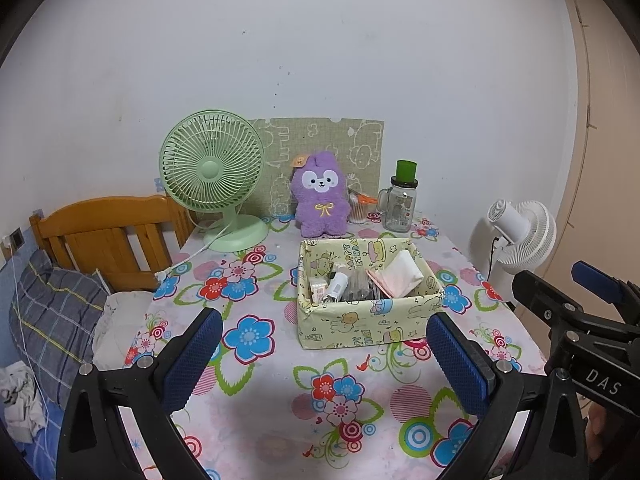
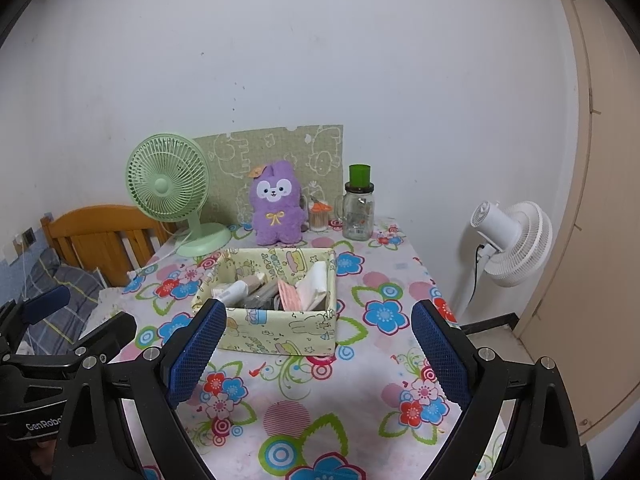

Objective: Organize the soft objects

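A purple plush rabbit (image 1: 320,200) (image 2: 277,210) sits upright at the back of the table against a green patterned board. In front of it stands a yellow cartoon-print box (image 1: 362,322) (image 2: 280,330) holding a white cloth, a pink pack and small items. My left gripper (image 1: 324,356) is open above the near tablecloth, nothing between its blue pads. My right gripper (image 2: 318,348) is also open and empty, just short of the box. Each gripper shows at the edge of the other's view.
A green desk fan (image 1: 212,176) (image 2: 170,192) stands back left with its cord on the floral tablecloth (image 1: 332,400). A glass jar with a green lid (image 1: 400,204) (image 2: 359,208) stands back right. A white floor fan (image 1: 520,236) (image 2: 508,240) stands right of the table; a wooden headboard (image 1: 104,232) and bedding lie left.
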{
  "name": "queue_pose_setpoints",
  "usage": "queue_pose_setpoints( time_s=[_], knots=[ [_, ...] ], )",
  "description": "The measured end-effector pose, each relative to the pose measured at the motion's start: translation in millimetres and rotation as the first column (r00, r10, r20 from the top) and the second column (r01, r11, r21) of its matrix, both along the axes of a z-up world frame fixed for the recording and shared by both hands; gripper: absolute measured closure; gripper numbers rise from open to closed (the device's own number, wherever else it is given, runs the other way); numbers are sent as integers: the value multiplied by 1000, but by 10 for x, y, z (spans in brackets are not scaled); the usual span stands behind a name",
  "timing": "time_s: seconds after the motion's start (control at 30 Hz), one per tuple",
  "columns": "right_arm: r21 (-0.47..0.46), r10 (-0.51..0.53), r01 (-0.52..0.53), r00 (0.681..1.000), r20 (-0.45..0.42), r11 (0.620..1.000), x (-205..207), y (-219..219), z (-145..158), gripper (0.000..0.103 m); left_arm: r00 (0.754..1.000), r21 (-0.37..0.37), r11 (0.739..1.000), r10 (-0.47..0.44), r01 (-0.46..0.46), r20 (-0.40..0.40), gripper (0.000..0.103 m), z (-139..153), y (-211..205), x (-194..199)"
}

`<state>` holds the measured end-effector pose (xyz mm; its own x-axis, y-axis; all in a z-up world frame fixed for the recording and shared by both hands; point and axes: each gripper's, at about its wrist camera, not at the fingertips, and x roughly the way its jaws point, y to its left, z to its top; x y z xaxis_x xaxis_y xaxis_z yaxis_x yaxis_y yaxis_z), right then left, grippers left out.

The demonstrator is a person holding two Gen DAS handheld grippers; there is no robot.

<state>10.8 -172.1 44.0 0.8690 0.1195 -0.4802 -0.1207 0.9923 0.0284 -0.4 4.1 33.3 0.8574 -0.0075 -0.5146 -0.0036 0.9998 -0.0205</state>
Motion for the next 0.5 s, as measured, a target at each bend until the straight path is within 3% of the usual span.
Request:
queue_pose_setpoints(
  time_s=[0.5],
  knots=[
    [31, 13, -12, 1000, -28, 999, 70, -57, -42, 8, 1000, 16, 1000, 2, -2, -1, 0, -9, 1, 23]
  ],
)
